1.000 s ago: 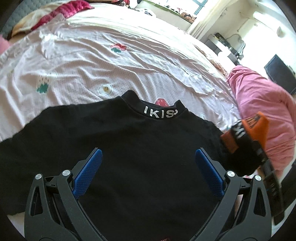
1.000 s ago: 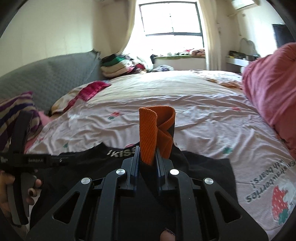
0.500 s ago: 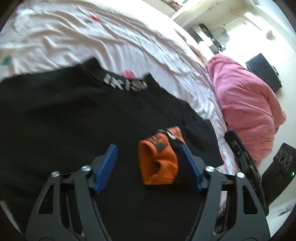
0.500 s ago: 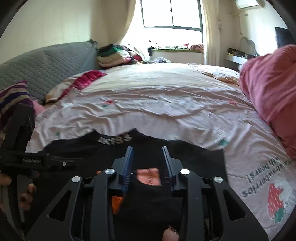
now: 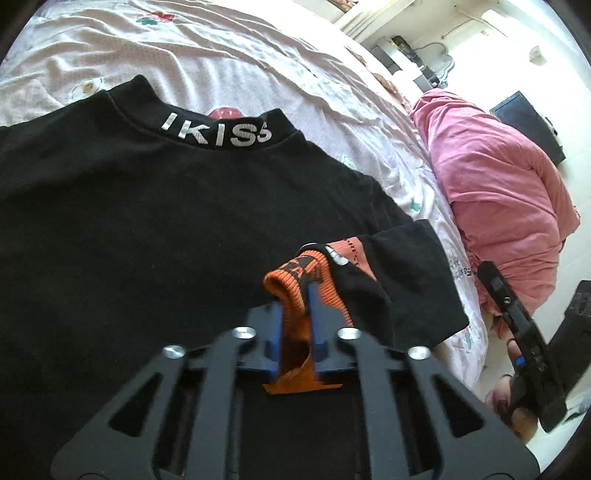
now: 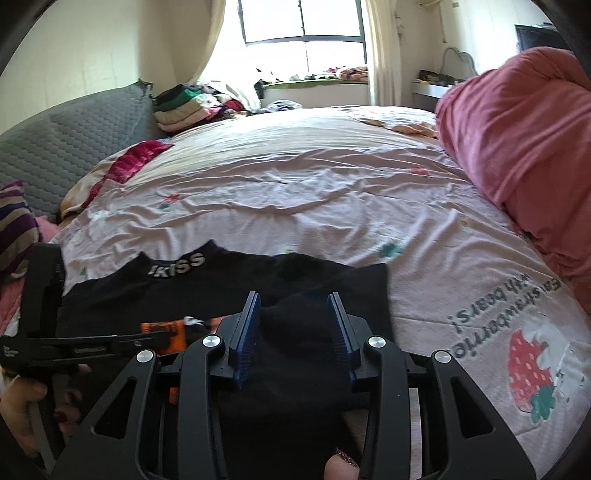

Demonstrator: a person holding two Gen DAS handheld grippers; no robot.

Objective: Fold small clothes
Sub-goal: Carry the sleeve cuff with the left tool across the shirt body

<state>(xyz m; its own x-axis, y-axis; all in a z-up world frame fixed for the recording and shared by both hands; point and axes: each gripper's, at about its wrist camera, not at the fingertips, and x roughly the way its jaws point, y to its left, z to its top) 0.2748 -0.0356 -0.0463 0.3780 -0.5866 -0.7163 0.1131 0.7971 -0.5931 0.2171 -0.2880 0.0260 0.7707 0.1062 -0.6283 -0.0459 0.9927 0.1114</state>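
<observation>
Daylight floods through my blown-out far window point(image 6: 303, 22); fisheye edges bend and darken; black cotton top point(image 5: 129, 221) loses detail.

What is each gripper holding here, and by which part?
Left gripper is clamped on the orange ribbed cuff of the black sleeve. Right gripper holds nothing; its jaws have just opened, black fabric between them.

A bed with a wrinkled pale pink strawberry-print sheet point(image 6: 314, 192) carries a black shirt point(image 5: 147, 229) spread flat. Right of the shirt lies a heaped pink duvet point(image 6: 524, 125); beyond it, toward the headboard, a red-patterned pillow point(image 6: 125, 166).
</observation>
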